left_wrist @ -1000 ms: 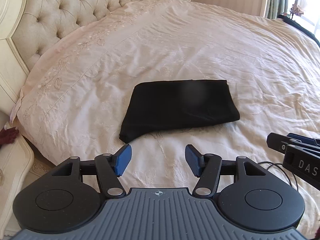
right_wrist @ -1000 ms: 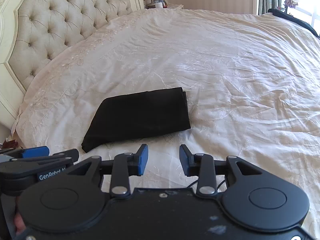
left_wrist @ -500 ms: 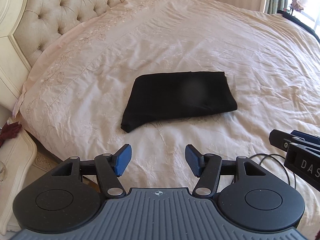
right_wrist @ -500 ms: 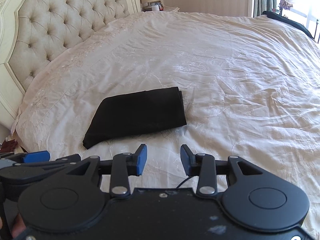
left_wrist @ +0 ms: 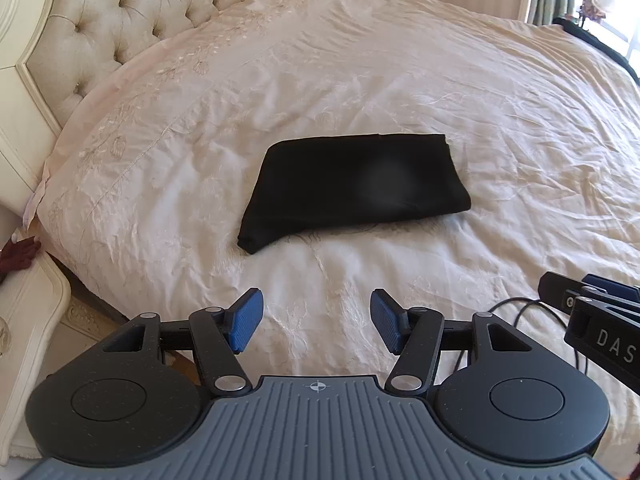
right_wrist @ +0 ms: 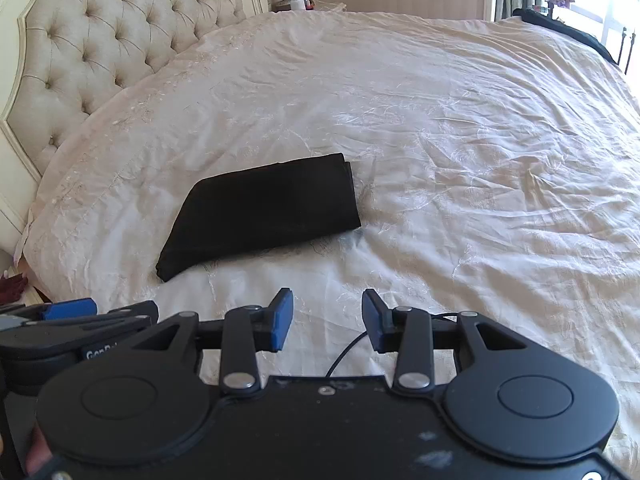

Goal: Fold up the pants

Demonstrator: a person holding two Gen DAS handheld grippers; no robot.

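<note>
A: Bedroom. Cream bedspread point(left_wrist: 360, 80), tufted headboard point(left_wrist: 120, 12) upper left.
B: Pants?
A: Black pants point(left_wrist: 352, 188) folded into a flat rectangle, centre of the left wrist frame, left of centre in the right wrist one point(right_wrist: 264, 216). Lying on the bedspread, nothing touching them.
B: Grippers?
A: Left gripper point(left_wrist: 316, 320) at bottom centre, jaws apart, empty. Right gripper point(right_wrist: 327, 320) likewise apart, empty. Both hover near the bed edge, short of the pants.
</note>
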